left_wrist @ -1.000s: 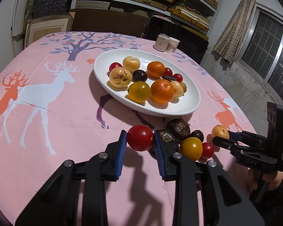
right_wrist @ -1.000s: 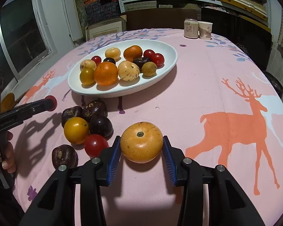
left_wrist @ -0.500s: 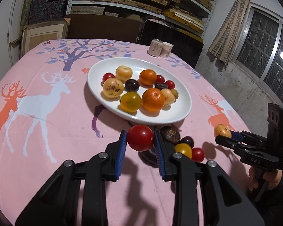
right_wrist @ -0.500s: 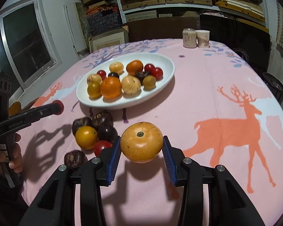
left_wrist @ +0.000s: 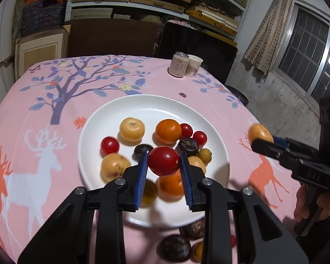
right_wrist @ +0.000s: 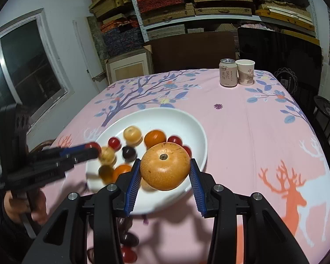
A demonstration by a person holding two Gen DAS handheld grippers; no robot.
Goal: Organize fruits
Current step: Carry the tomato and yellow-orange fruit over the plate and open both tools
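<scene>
Red tomato [left_wrist: 164, 160] clamped in left hand-held gripper [left_wrist: 164, 165]; right hand-held gripper [right_wrist: 165, 173] grips yellow-orange fruit [right_wrist: 165, 167].

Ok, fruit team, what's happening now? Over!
Left gripper shut on red tomato. Right gripper shut on yellow fruit. Both above white plate. Nothing in the way.

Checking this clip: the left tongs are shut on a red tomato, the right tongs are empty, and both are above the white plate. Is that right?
Not quite. The right tongs are not empty: in the right wrist view they are shut on a round yellow-orange fruit. The rest stands: the left tongs are shut on a red tomato, and both are above the white plate.
</scene>
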